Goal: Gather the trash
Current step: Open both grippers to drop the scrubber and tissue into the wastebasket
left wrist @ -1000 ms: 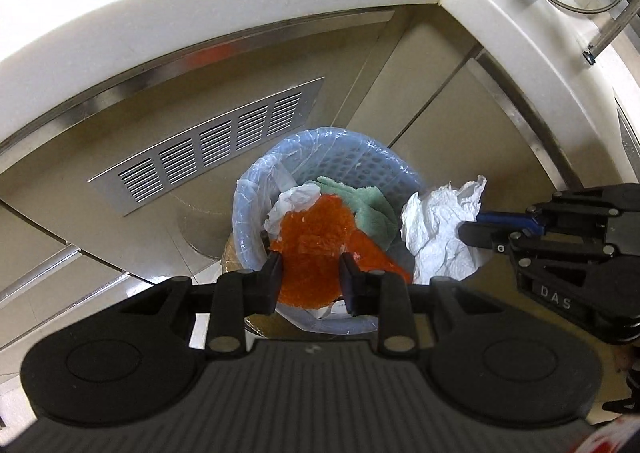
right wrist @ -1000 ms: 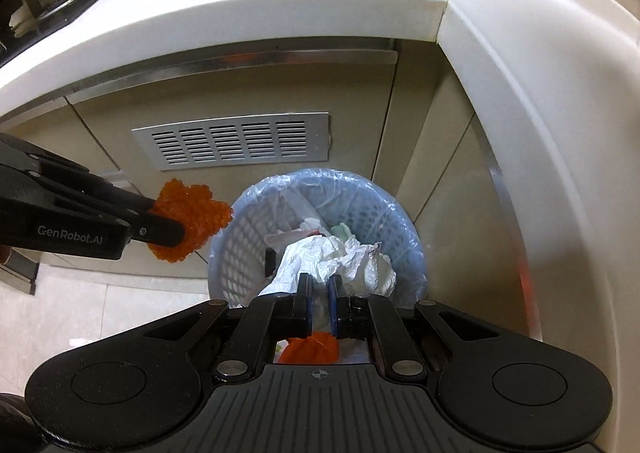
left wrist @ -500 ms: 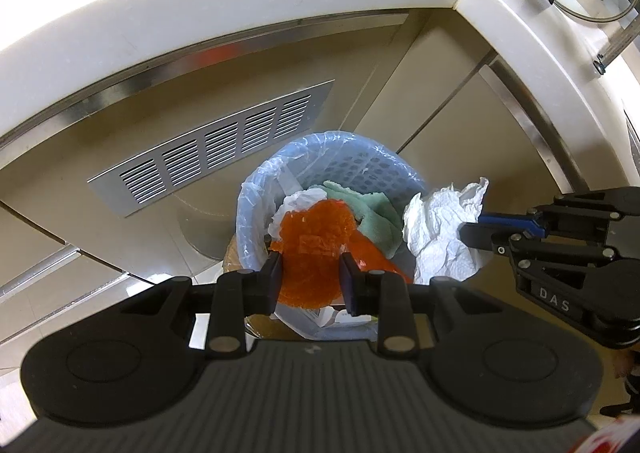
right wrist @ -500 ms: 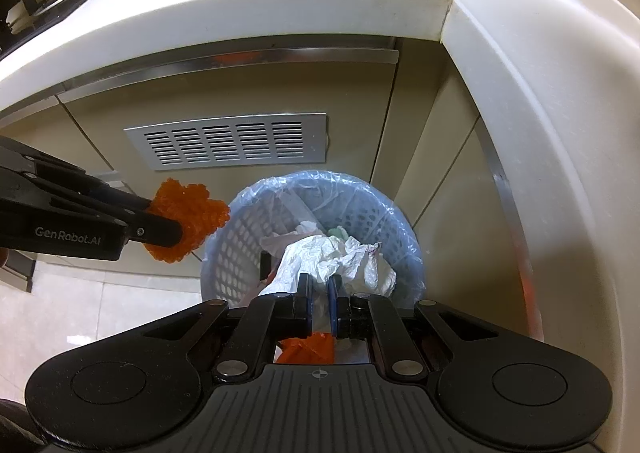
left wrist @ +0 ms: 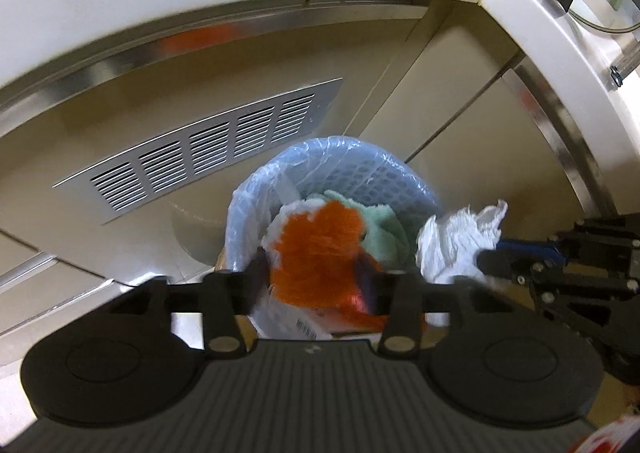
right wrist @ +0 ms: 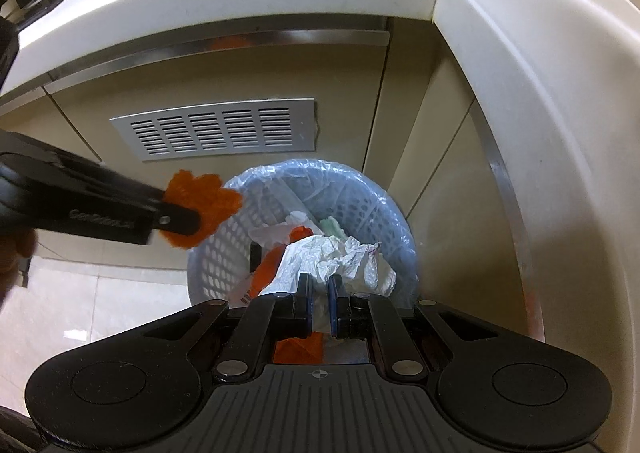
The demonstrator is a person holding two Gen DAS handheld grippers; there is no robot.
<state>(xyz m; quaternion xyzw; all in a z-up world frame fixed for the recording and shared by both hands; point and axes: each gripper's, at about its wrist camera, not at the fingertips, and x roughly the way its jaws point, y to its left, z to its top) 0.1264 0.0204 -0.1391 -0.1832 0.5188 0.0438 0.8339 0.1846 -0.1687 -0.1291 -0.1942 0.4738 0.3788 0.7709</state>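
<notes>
My left gripper [left wrist: 310, 279] was clamped on an orange wad [left wrist: 316, 253] at the centre of the left view. My right gripper [right wrist: 319, 293] was pinched shut on a crumpled white tissue [right wrist: 336, 261], low centre of its own view. Both loads hung above the lined bin [right wrist: 360, 197].

Risk, in my judgement: in the right view the orange wad sat at centre left, over the bin's near rim, not its mouth. Released there, it could drop outside onto the floor. The tissue, light and spread wide, could catch on the liner edge or cling to a pad.

The wad appeared fuzzy and loose, blurred in both views. The tissue appeared thin and creased.
</notes>
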